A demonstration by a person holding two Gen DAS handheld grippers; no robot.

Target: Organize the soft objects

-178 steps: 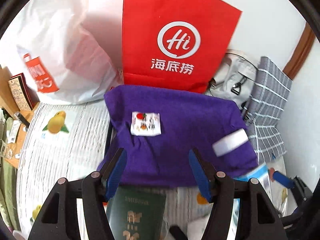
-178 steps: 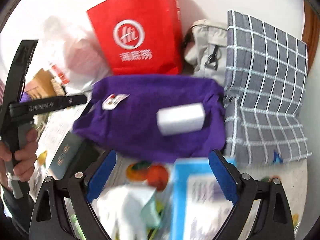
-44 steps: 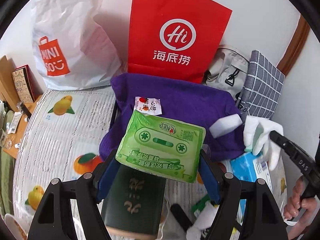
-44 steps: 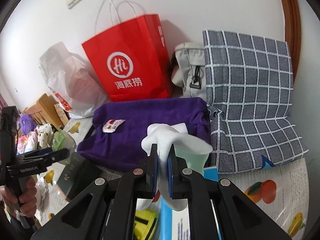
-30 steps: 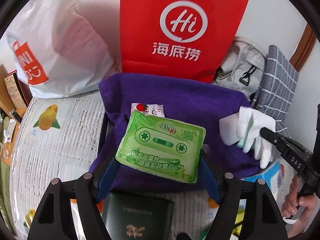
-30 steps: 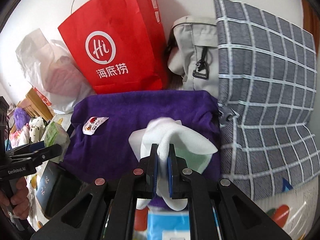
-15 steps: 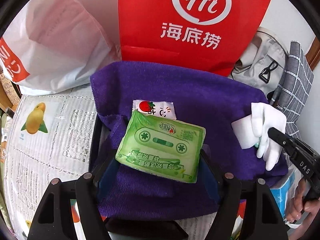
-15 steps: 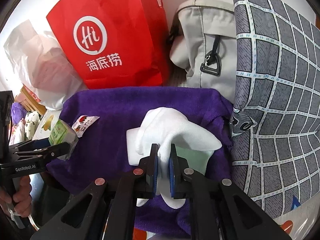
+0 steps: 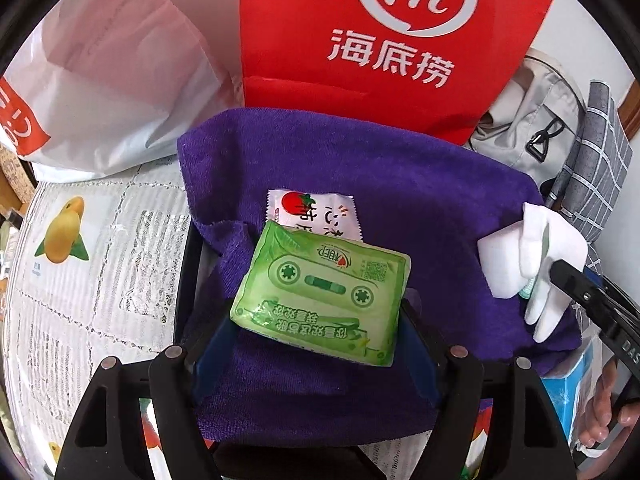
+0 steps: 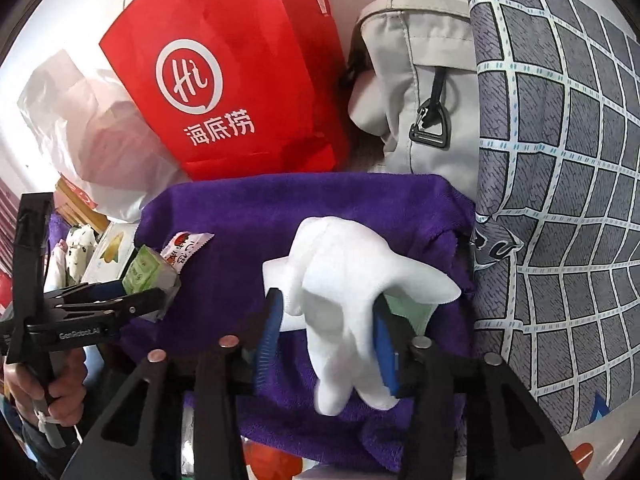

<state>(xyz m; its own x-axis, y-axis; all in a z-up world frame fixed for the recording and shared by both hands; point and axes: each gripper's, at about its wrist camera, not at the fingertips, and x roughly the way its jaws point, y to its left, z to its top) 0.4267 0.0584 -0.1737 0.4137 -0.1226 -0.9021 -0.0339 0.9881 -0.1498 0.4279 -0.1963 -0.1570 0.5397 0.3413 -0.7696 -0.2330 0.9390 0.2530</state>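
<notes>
Two tools: left tool [image 9: 316,344] clamps tissue pack [image 9: 322,294] crosswise; right tool [image 10: 326,344] opening, glove [image 10: 344,300] dangling between.

A left gripper [image 9: 320,322] clamps a green tissue pack [image 9: 322,286] above a purple towel [image 9: 400,208], a strawberry-print sachet [image 9: 312,212] just beyond. At right, a white glove [image 9: 548,248] drapes over a white block [image 9: 498,258]; a red paper bag [image 9: 392,40] stands far behind.

A green tissue pack [image 9: 324,294] printed with a cassette is held flat over the purple towel [image 9: 392,184], overlapping a strawberry sachet [image 9: 312,212]. A crumpled white sock [image 10: 344,292] is draped at the towel's right end, against a white sponge block [image 9: 498,266].
</notes>
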